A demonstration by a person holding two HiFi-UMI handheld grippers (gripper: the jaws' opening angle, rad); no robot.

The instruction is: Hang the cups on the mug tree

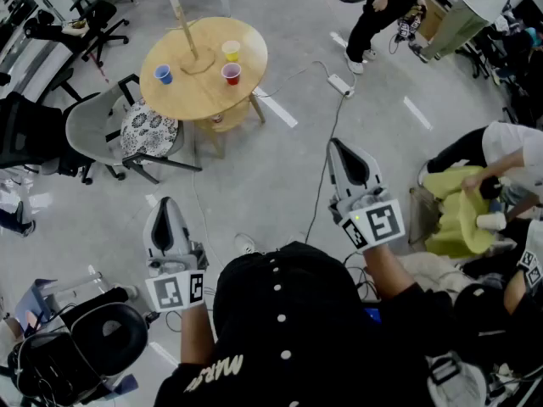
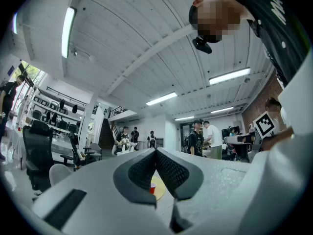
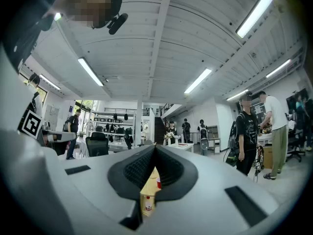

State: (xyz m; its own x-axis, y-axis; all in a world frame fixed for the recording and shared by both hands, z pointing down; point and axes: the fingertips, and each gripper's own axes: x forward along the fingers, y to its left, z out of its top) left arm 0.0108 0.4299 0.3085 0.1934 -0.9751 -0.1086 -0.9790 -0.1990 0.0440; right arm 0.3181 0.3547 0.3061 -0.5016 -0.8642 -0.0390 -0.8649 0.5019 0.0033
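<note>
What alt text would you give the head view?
Seen from above, a person in black holds a left gripper and right gripper over grey floor, short of a round wooden table. A blue cup, yellow cup and red cup stand on it by the mug tree.

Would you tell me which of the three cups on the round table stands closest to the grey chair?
The blue cup, alone near the left edge of the table beside the grey chair; the red cup and yellow cup stand together further right.
</note>
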